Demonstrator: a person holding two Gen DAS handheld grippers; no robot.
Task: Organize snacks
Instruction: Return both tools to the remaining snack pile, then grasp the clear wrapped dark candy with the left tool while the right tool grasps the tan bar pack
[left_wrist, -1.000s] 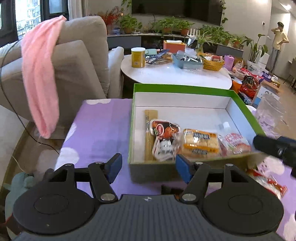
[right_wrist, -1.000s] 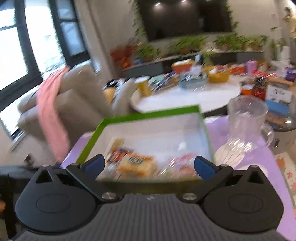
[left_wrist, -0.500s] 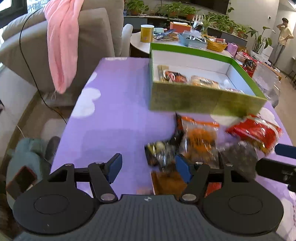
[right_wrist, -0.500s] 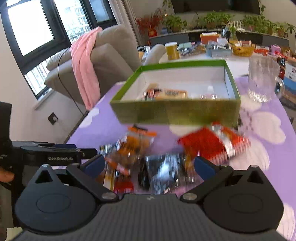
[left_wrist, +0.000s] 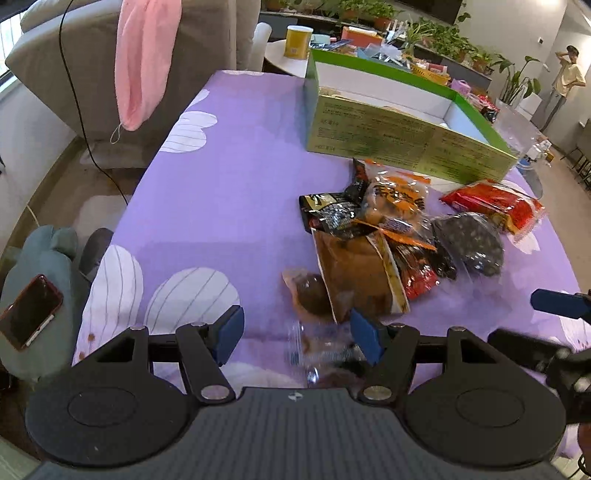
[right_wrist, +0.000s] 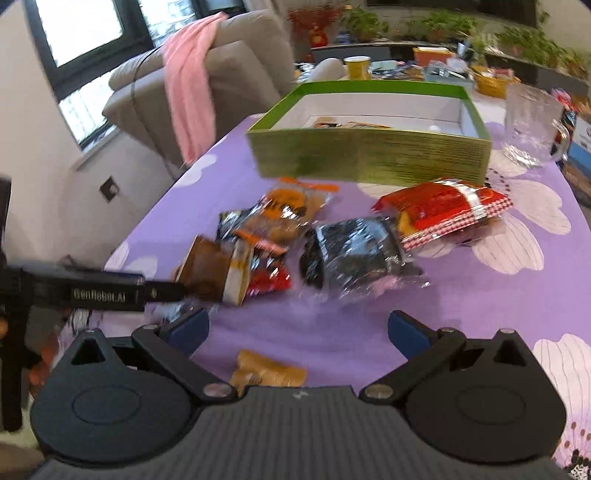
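Observation:
A pile of snack packets lies on the purple cloth: a brown packet (left_wrist: 356, 273) (right_wrist: 218, 267), an orange one (left_wrist: 397, 201) (right_wrist: 286, 208), a black one (left_wrist: 469, 238) (right_wrist: 351, 251) and a red one (left_wrist: 495, 205) (right_wrist: 443, 210). A green box (left_wrist: 402, 129) (right_wrist: 369, 155) with white inside stands behind them and holds a few packets. My left gripper (left_wrist: 297, 332) is open and empty, low over a clear packet (left_wrist: 325, 354) at the pile's near edge. My right gripper (right_wrist: 297, 328) is open and empty, above a small orange packet (right_wrist: 269, 371).
A glass jug (right_wrist: 532, 125) stands right of the box. A grey sofa with a pink towel (left_wrist: 142, 59) is at the left. A phone (left_wrist: 29, 310) lies on a teal cushion off the table's left edge. A cluttered white round table (left_wrist: 280, 51) stands behind.
Both grippers have drawn back from over the box and come down toward the snack pile at the near side. Both stayed open and empty.

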